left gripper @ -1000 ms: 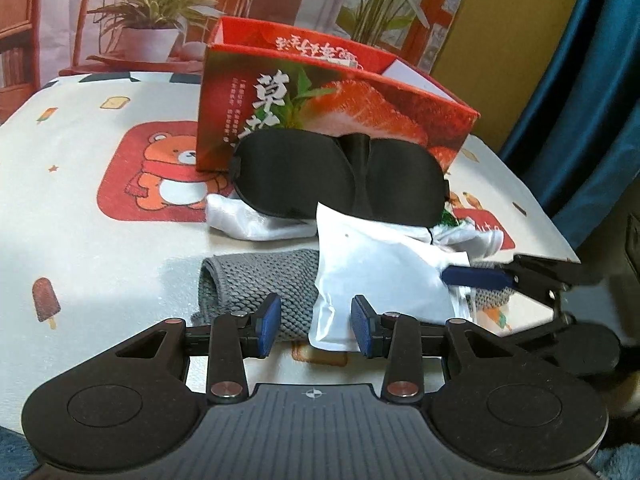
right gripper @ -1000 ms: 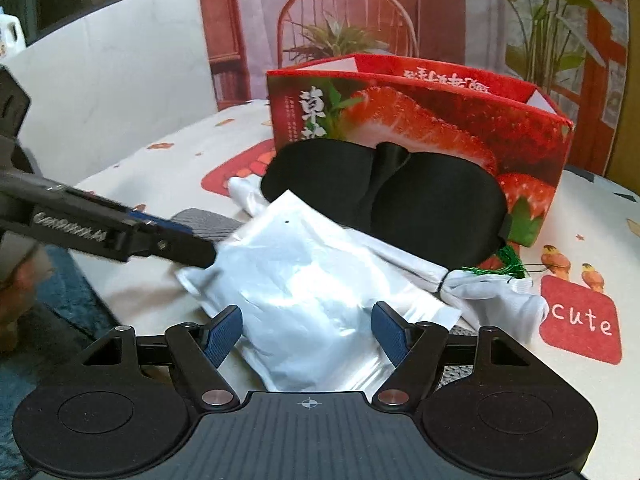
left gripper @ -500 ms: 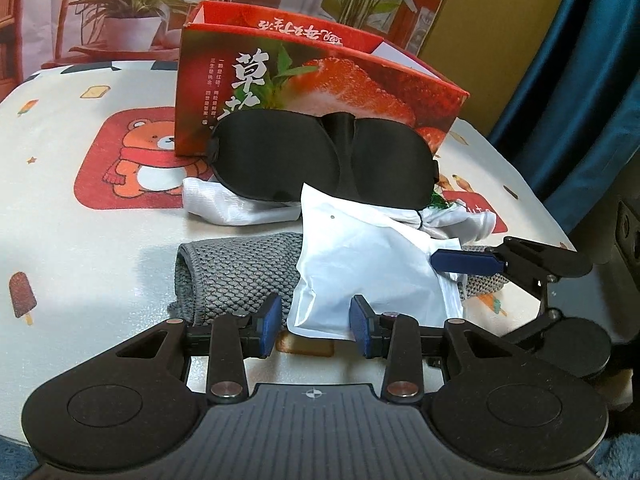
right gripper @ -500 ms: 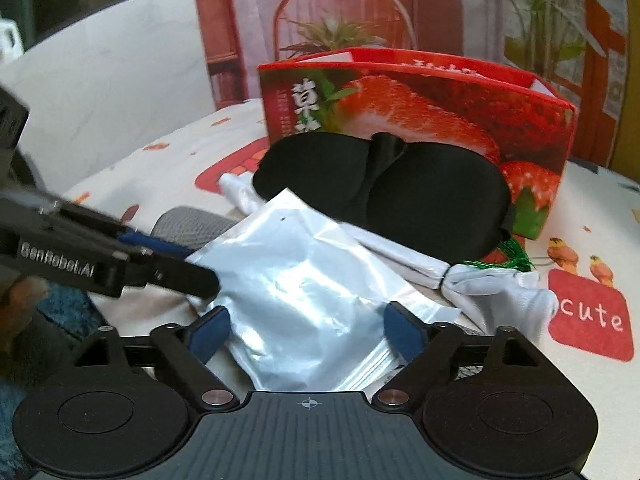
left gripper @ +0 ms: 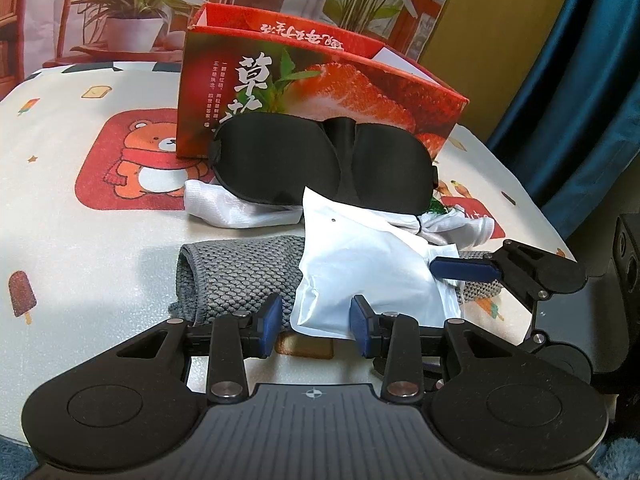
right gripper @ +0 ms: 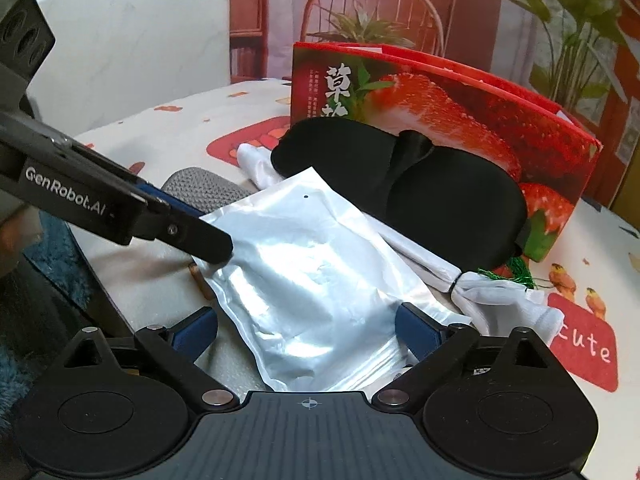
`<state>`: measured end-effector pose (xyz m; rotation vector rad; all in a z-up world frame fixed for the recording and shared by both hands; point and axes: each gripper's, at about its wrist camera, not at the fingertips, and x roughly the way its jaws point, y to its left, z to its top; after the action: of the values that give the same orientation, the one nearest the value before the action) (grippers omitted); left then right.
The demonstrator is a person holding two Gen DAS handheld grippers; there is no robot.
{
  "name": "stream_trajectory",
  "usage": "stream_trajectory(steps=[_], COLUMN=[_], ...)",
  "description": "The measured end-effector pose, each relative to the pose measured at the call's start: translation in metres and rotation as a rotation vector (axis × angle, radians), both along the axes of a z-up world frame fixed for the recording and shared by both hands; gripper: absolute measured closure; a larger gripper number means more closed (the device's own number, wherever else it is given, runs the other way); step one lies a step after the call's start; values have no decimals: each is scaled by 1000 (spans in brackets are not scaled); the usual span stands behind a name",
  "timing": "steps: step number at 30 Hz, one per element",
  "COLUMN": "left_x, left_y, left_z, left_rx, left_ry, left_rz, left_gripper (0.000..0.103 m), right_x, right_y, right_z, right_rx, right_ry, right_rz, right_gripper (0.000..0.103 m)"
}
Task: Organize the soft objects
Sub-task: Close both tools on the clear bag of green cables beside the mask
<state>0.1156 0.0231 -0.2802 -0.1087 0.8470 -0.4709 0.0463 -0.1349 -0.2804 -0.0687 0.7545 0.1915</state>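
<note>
Left tool: released, fingers straddling the white pouch's near corner.
Right tool: released wide around pouch.
Pouch: atop grey knit cloth.
Sleep mask: leaning on strawberry box.

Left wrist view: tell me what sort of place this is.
Probably a home room: a table under a cartoon bear tablecloth, a potted plant on a rattan chair behind, and blue curtains at the side.
</note>
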Motion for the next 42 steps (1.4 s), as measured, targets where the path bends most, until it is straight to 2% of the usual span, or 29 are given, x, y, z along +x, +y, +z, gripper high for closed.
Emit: stream_trajectory(steps=[4,9,13,20,29,38,42], left_x=[0,-1,0,7,11,25,34], left_y=[2,1,3,12,5,-7,-16], left_z=[1,1,4,19,35,27,27], left_rx=[-7,-8,-17,-35,-6,60,91], left_ry=[-3,-9,-23,-63,-174,-194,-231], left_rz=[10,12,28,86,11,-73,-113], left_gripper=[63,63,63,63,63,59,59], right_x=[-1,0,5,11,24,40,45], right_y=[-3,-12,-23,-31,-50,-69,-76], right_z=[1,6,14,27,39,48,47], right_rx=[8,25,74,23,62,138,193], right_ry=[-2,-1,15,-22,-56,-98,-110], right_rz=[-8,-14,-16,13,-15,-34,-53], right_gripper=[13,26,30,44,45,45,45])
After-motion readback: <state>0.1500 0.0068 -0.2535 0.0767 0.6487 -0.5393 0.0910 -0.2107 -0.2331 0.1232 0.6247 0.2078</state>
